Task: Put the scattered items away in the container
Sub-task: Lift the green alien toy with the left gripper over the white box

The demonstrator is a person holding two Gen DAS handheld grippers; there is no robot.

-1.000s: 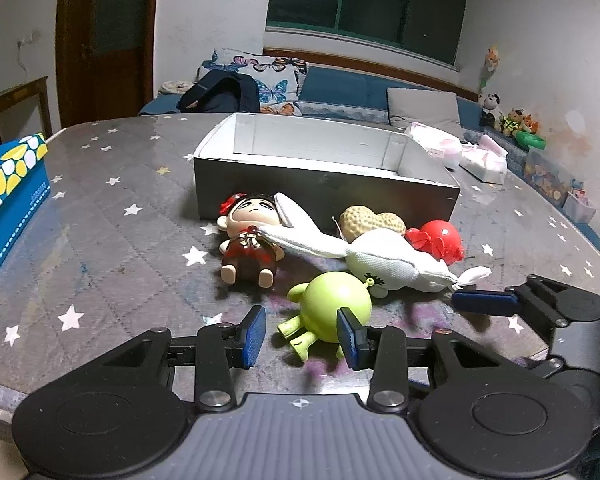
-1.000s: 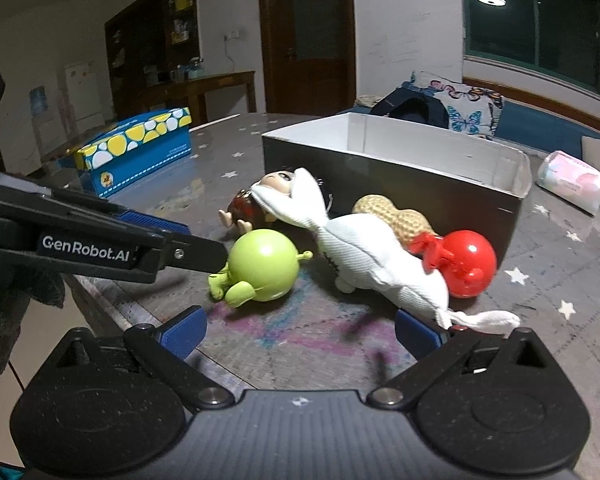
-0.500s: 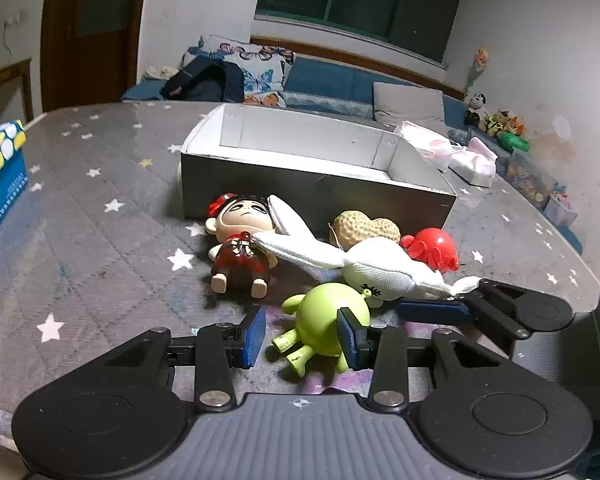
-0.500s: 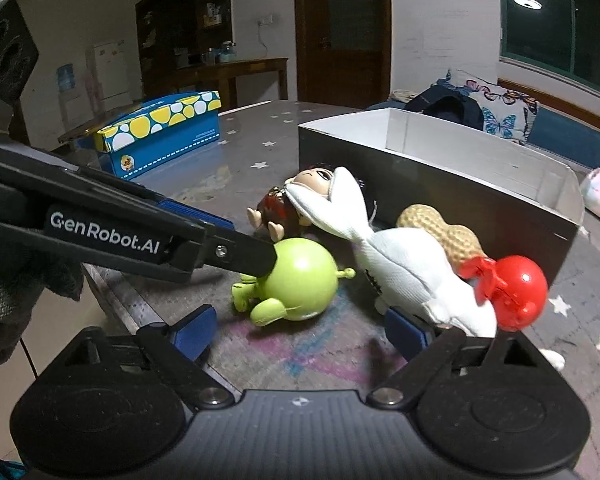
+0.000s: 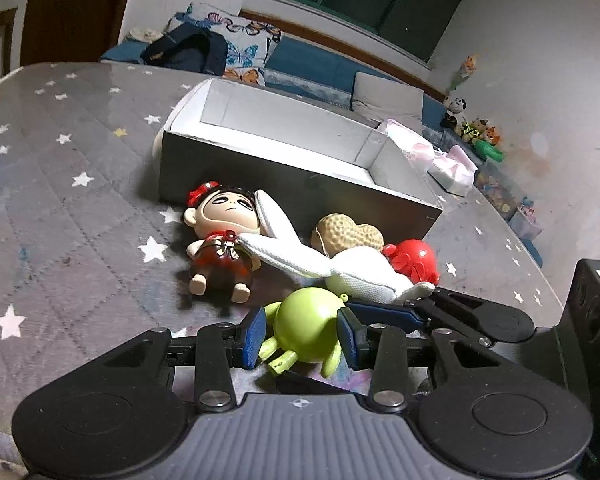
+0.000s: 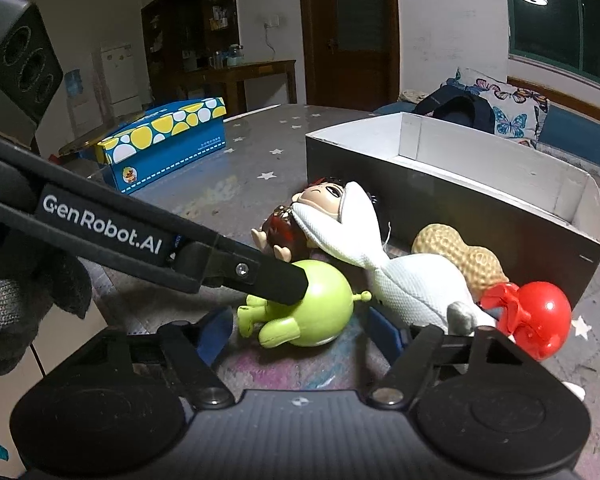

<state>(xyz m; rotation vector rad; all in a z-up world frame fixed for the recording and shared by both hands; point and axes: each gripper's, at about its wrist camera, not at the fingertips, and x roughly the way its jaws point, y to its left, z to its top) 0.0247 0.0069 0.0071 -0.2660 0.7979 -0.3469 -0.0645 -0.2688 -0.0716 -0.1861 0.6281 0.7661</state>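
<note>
A green round toy (image 5: 307, 327) (image 6: 312, 308) lies on the starred table. My left gripper (image 5: 302, 338) is open with its blue pads on either side of the toy, close to it. My right gripper (image 6: 304, 334) is open just in front of the same toy and the white plush (image 6: 404, 280) (image 5: 356, 270). A doll with a red bow (image 5: 222, 236), a peanut toy (image 5: 346, 236) and a red toy (image 5: 416, 260) (image 6: 536, 320) lie before the open grey box (image 5: 300, 184) (image 6: 460, 200). No toy shows inside the box.
A blue and yellow carton (image 6: 164, 144) stands at the table's left. Pink packets (image 5: 440, 160) lie beyond the box on the right. The table's near edge runs just under both grippers. A sofa with cushions stands behind the table.
Both grippers have moved forward toward the toys. My left gripper's pads now flank the green toy. My right gripper has come in close beside the white plush.
</note>
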